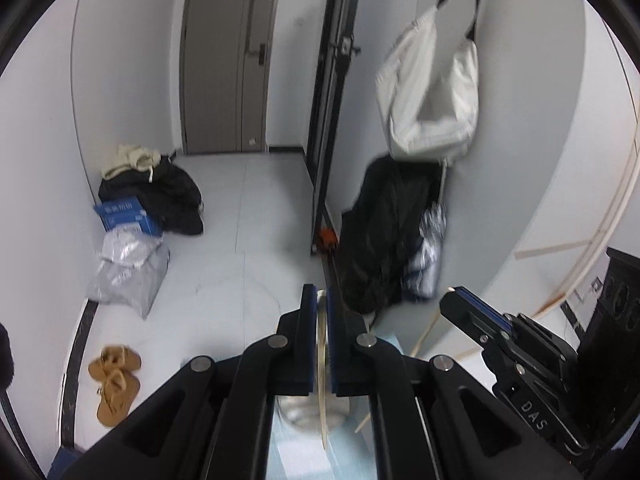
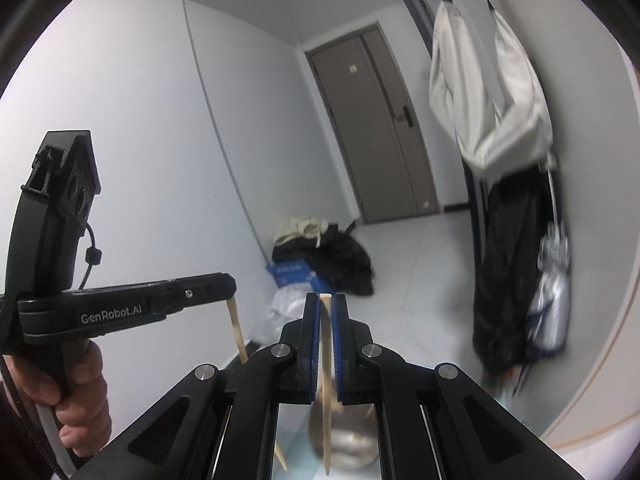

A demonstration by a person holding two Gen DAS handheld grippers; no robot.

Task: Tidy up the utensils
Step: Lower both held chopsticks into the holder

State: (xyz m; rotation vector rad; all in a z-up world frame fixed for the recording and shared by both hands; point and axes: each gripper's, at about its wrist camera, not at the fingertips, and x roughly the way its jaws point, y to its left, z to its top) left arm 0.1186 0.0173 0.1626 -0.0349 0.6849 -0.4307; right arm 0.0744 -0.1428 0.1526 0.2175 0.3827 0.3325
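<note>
My left gripper (image 1: 320,292) is shut on a pale wooden chopstick (image 1: 323,420) that hangs tip-down between the blue pads. Below it stands a blurred metal cup (image 1: 296,412) on a light blue surface (image 1: 288,456). At the right of the same view, my right gripper (image 1: 456,290) holds a second chopstick (image 1: 424,332). In the right wrist view the right gripper (image 2: 326,298) is shut on its chopstick (image 2: 327,432), which hangs above the metal cup (image 2: 356,444). A hand (image 2: 80,392) holds the left gripper (image 2: 231,288) at the left, its chopstick (image 2: 237,332) slanting down.
A grey door (image 1: 224,60) closes the far end of the tiled floor. Dark clothes (image 1: 160,196), a blue box (image 1: 124,216) and a silver bag (image 1: 128,264) lie along the left wall, with tan slippers (image 1: 114,380) nearer. A white bag (image 1: 432,88) and dark coat (image 1: 384,232) hang at right.
</note>
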